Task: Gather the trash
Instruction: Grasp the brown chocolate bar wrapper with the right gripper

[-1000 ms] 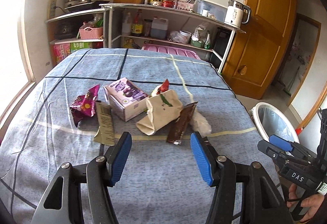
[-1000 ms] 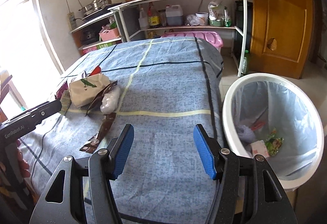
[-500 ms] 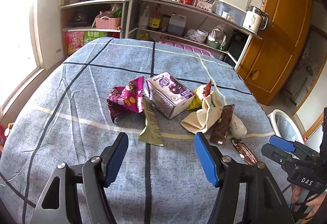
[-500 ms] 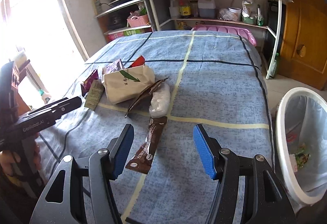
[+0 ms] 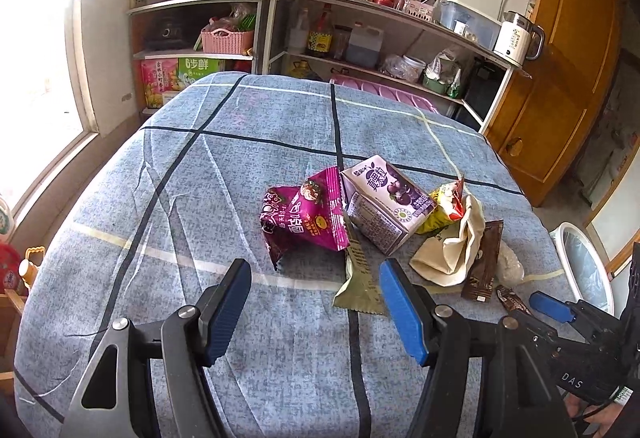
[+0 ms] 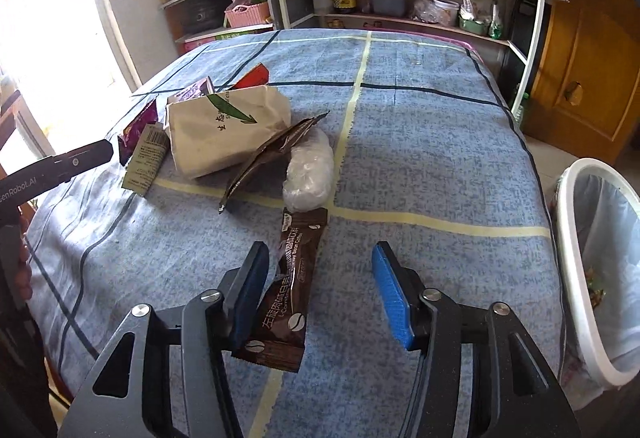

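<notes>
Trash lies in a heap on the blue checked tablecloth [image 5: 180, 198]: a magenta snack bag [image 5: 304, 218], a purple milk carton [image 5: 384, 206], an olive wrapper [image 5: 360, 278], a cream paper bag [image 6: 228, 130], a dark foil wrapper [image 6: 272, 154] and a clear plastic wad [image 6: 310, 170]. My left gripper [image 5: 314, 302] is open just short of the olive wrapper, with nothing between its fingers. A long brown coffee wrapper [image 6: 292, 290] lies between the jaws of my right gripper [image 6: 320, 290], close to the left finger [image 6: 250, 294]. Those jaws are closing and the right pad stands apart from it.
A white bin [image 6: 592, 258] with a plastic liner and some trash inside stands on the floor past the table's right edge. Shelves [image 5: 360, 38] with bottles, pots and a kettle line the far wall. A wooden door [image 5: 560, 78] is at the right.
Both grippers moved left toward the heap. The right one now straddles the brown coffee wrapper and its jaws have narrowed. The left one came closer to the olive wrapper.
</notes>
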Available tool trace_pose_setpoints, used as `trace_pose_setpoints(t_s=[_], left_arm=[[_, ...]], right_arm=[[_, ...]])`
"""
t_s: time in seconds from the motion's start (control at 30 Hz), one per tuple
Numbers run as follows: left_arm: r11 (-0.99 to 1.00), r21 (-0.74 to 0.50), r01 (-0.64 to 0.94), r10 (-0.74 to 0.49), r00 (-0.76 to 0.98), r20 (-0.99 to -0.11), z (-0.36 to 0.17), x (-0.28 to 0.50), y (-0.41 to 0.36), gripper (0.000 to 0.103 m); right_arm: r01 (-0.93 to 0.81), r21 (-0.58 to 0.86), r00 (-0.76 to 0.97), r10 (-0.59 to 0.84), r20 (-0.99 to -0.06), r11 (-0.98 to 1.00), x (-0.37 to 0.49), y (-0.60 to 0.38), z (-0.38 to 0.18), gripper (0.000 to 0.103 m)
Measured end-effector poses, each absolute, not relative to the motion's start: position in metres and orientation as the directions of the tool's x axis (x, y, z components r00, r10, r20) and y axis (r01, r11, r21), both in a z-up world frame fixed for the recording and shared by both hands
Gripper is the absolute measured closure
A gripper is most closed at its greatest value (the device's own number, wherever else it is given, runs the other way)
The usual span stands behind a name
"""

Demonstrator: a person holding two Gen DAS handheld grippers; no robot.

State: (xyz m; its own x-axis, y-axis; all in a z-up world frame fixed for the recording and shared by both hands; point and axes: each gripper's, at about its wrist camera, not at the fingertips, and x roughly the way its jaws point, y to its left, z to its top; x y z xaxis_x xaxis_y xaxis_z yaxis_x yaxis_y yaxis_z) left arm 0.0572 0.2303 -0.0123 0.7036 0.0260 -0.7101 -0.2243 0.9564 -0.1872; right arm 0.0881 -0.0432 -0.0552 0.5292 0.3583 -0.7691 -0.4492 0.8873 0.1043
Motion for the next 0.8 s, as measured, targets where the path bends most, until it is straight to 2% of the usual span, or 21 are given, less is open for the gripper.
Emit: trace_pose_setpoints(t_s=[0.1, 0.17, 0.63, 0.8], left_arm=[[0.953, -0.220, -0.209, -0.009, 0.706, -0.708, -0.016, 0.061, 0.229, 0.037], [0.954, -0.221, -0.201, -0.016, 0.704, -0.710, -0.018, 0.063, 0.226, 0.037], [0.955, -0.206, -0.212, -0.009, 0.675, -0.738, -0.034, 0.082, 0.218, 0.037], [0.951, -0.213, -0.223, -0.008, 0.674, -0.739, -0.038, 0.089, 0.219, 0.043]], right_arm=[[-0.447, 0.094, 0.534, 0.350, -0.770, 0.889, 0.090, -0.042, -0.055, 0.066], [-0.445, 0.093, 0.538, 0.349, -0.767, 0.891, 0.089, -0.042, -0.055, 0.083], [-0.403, 0.149, 0.584, 0.379, -0.717, 0.903, 0.077, -0.061, -0.045, 0.084], [-0.402, 0.160, 0.586, 0.388, -0.711, 0.901, 0.074, -0.063, -0.044, 0.084]])
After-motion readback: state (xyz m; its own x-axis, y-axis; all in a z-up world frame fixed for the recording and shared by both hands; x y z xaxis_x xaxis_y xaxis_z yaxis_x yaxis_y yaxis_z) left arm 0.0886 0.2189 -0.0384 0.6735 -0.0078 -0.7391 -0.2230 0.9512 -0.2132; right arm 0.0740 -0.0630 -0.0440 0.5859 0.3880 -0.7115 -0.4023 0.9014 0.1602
